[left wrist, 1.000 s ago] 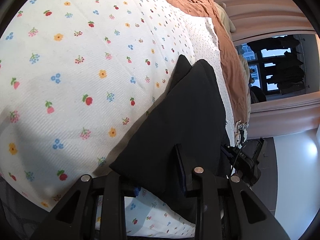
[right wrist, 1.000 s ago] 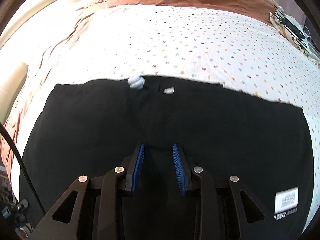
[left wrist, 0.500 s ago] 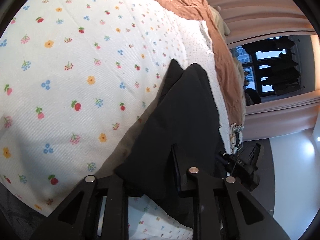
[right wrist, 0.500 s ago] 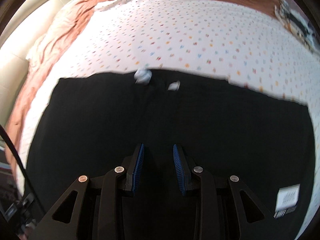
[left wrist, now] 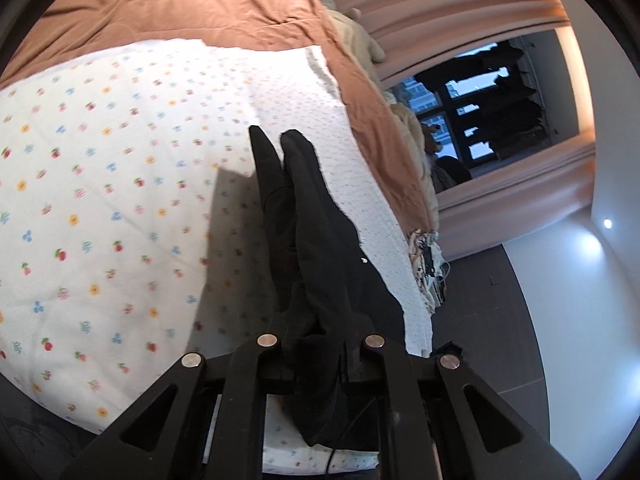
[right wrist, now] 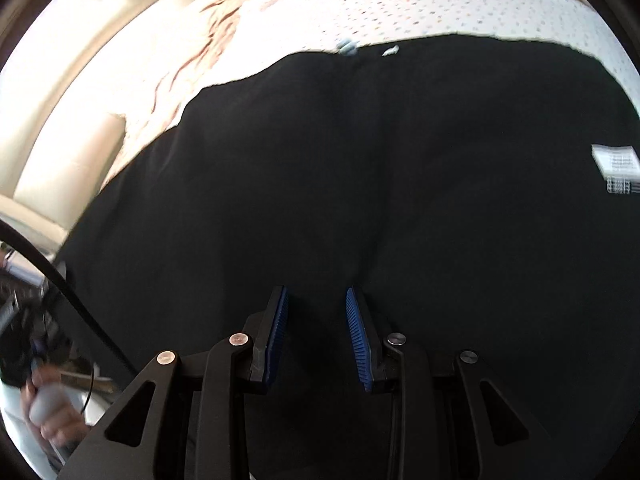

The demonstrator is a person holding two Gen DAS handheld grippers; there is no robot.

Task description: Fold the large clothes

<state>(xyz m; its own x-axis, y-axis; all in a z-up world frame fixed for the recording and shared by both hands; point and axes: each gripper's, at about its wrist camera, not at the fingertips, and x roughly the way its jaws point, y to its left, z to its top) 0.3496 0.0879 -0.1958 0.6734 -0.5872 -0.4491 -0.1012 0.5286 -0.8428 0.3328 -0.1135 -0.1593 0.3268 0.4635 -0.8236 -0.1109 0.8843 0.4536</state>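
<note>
Both left fingers (left wrist: 280,354) pinch the black garment (left wrist: 316,216).

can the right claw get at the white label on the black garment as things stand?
Probably yes. The right claw hangs open over the black garment, pinching nothing. The white label lies exposed on top, off to the right, with nothing lying between.

1. A home bedroom is indicated by a bed (left wrist: 120,208) spread with a flower-print sheet over a rust-brown cover (left wrist: 192,8).
2. Pink curtains (left wrist: 440,12) are seen framing a window (left wrist: 480,96).
3. A padded cream headboard (right wrist: 80,92) is seen.
</note>
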